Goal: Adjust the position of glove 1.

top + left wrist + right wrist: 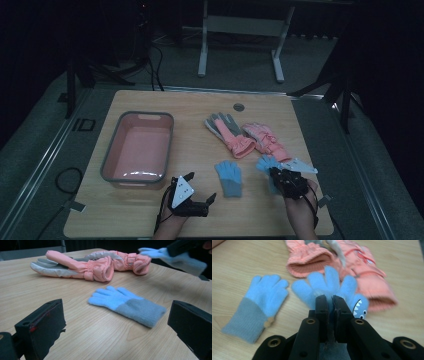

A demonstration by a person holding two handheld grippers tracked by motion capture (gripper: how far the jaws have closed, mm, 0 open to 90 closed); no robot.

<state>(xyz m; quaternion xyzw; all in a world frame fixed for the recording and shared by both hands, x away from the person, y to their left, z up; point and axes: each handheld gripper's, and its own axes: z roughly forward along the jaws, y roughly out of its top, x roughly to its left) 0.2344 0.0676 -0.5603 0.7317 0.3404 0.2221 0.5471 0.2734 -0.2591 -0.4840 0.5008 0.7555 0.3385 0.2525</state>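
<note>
On the wooden table (200, 220) the pink plastic tub (111, 156) lay empty, three gloves unmoved, as the right gripper (330, 300) clamped a blue knitted glove (324, 286) and the left gripper (200, 190) gaped idle.

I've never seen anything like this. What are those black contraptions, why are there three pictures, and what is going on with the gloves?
A person sits at a wooden table and holds a hand-operated claw in each hand; there is no robot arm. One picture comes from a camera above, looking down on the table. The other two come from small cameras riding on each claw, looking along its two black jaws.

On the table lie a pink tub, a pair of pink winter gloves and a blue knit glove lying flat.

The right claw is shut on the second blue glove, the one with a small shark face, and carries it clear of the table, as the left claw's view shows. The left claw is open and holds nothing.
</note>
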